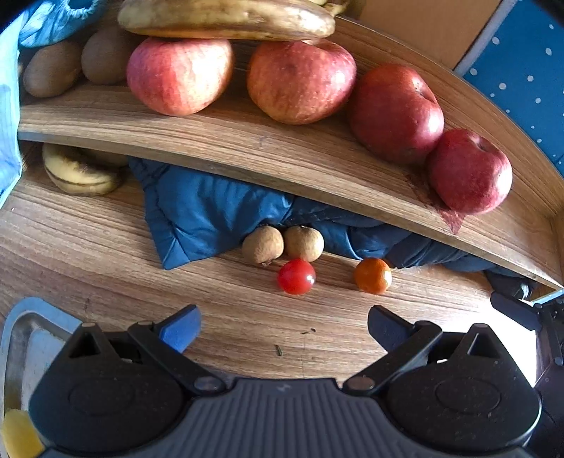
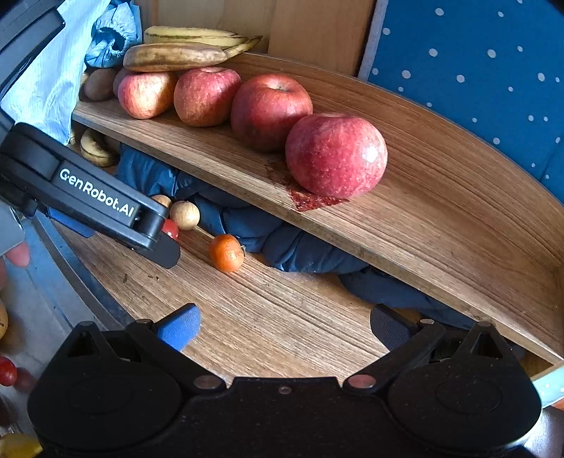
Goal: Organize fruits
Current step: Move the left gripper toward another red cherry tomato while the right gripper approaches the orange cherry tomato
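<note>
Hovering low over the striped brown wooden surface [image 1: 105, 253], the left tool [image 1: 283, 326] has its blue-padded fingers spread wide with nothing between them. Just ahead of it lie a small shiny red cherry tomato [image 1: 296, 276] and a small round orange citrus fruit [image 1: 373, 275], a little apart from each other. Behind the tomato, two pale tan round longan-like fruits [image 1: 282, 244] sit touching side by side against a crumpled dark blue cloth [image 1: 197, 215] that runs under a raised curved wooden shelf [image 1: 246, 141]. On that shelf four red apples [image 1: 301, 81] stand in a row, with a spotted yellow-brown banana [image 1: 225, 19] resting on the two leftmost and brown fuzzy kiwis [image 1: 53, 68] further left. Another bruised banana [image 1: 79, 171] lies below the shelf at the left.

The right tool [image 2: 285, 326] is likewise spread and empty above the same surface, nearer the shelf's right end. From its view the left tool's black body partly hides the tomato.
</note>
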